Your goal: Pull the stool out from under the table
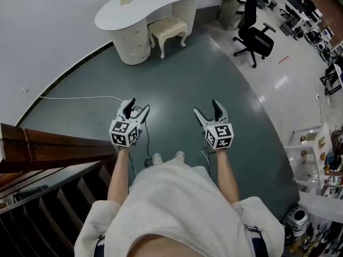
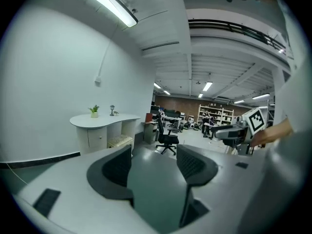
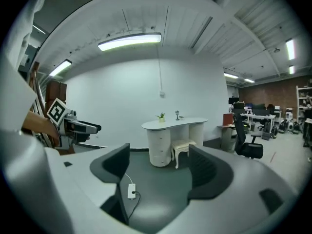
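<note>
A cream cushioned stool [image 1: 168, 30] with curved white legs stands tucked under the white curved table [image 1: 150, 4] at the far end of the green floor. The person stands several steps away from it. My left gripper [image 1: 138, 106] and right gripper [image 1: 207, 108] are held out side by side at waist height, both open with nothing between their jaws. The left gripper view shows the table [image 2: 105, 119] and stool [image 2: 119, 141] far off to the left, past the open gripper [image 2: 153, 157]. In the right gripper view the stool [image 3: 181, 146] sits straight ahead beyond the open gripper [image 3: 158, 162].
A black office chair [image 1: 254, 36] stands right of the table. A white cable [image 1: 80, 97] with a plug adapter [image 3: 131, 191] lies on the floor near the person's feet. A dark wooden stair railing [image 1: 48, 149] is at the left. Shelves and clutter [image 1: 313, 154] line the right side.
</note>
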`<state>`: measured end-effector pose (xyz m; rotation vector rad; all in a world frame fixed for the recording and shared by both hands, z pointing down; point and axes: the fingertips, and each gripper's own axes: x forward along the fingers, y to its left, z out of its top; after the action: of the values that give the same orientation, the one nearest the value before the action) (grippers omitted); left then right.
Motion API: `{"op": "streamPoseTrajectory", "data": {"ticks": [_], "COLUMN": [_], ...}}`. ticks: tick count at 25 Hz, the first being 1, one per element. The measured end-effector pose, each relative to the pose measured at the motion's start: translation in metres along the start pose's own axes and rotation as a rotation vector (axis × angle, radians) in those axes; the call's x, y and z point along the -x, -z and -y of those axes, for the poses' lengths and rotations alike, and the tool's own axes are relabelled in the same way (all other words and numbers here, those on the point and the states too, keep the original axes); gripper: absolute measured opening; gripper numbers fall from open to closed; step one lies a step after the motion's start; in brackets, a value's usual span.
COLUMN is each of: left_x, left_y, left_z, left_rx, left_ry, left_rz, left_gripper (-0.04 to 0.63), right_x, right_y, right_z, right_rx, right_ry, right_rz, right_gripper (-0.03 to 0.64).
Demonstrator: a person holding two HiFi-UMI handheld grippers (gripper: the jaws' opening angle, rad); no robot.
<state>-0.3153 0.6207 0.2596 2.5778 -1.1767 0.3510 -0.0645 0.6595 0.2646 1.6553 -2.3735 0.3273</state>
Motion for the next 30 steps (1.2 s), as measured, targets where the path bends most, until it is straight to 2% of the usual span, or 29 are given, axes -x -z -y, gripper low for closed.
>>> {"op": "streamPoseTrajectory", "data": {"ticks": [7,19,30], "left_x": [-0.02,-0.063,-0.152], "left_y": [-0.001,-0.007,-0.024], "left_z": [0.016,0.034,-0.028], "left_rx": [0.01,-0.003,0.012], "left_ry": [-0.007,-0.033,-0.023], "left_rz": [-0.007,-0.024,-0.027], "left_gripper": [0.267,0.267,0.267], "right_x": [0.005,-0.007,-0.1], "right_y": [0.004,0.018,0.009], "right_z": [0.028,0.08,0.127], "right_rx": [0.045,0.039,0.058], "right_ry": [0.031,0.032,0.05], "right_rz": [-0.006,-0.037,-0.074], "right_gripper": [0.344,0.318,0.311]}}
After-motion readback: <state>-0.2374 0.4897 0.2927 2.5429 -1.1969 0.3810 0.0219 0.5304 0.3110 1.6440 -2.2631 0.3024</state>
